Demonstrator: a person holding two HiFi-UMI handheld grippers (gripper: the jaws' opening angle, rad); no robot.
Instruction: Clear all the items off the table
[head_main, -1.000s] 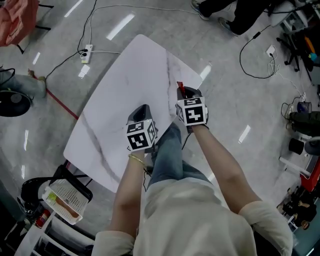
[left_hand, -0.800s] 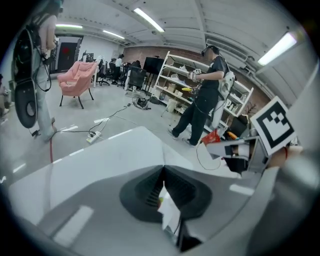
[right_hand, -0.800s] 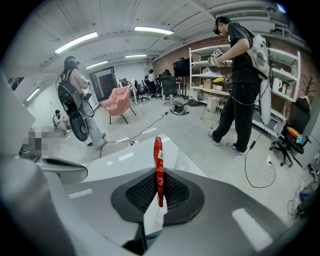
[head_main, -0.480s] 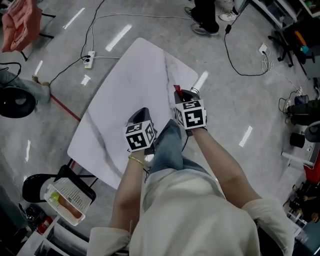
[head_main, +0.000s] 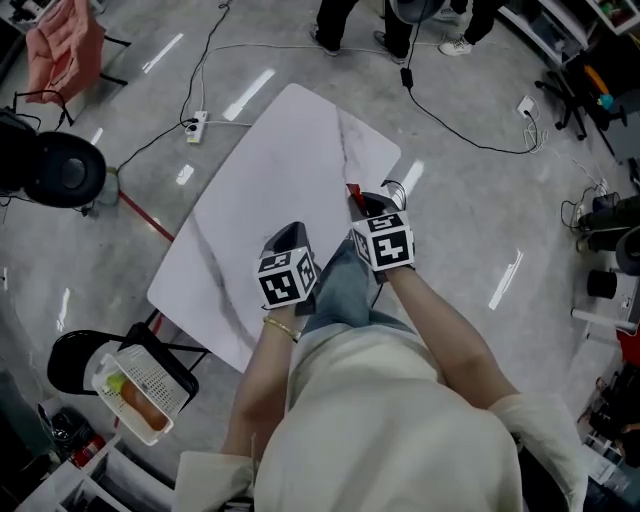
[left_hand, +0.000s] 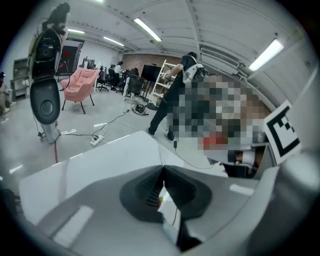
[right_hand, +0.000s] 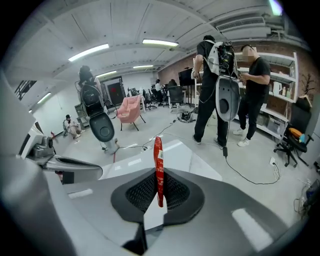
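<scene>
The red packet (right_hand: 158, 165) is a thin strip clamped edge-on in the right gripper (right_hand: 159, 194). Its long axis runs out along the jaws and its free end points away from the person, above the table's (head_main: 270, 170) near right edge. From the head view only its red tip (head_main: 353, 189) shows past the gripper. Both forearms reach forward side by side, tools tilted down at the table. The left gripper (left_hand: 162, 186) hangs over the table's near edge, jaws pressed together. A tiny coloured speck at their seam is too small to identify, and the packet's print is unreadable.
</scene>
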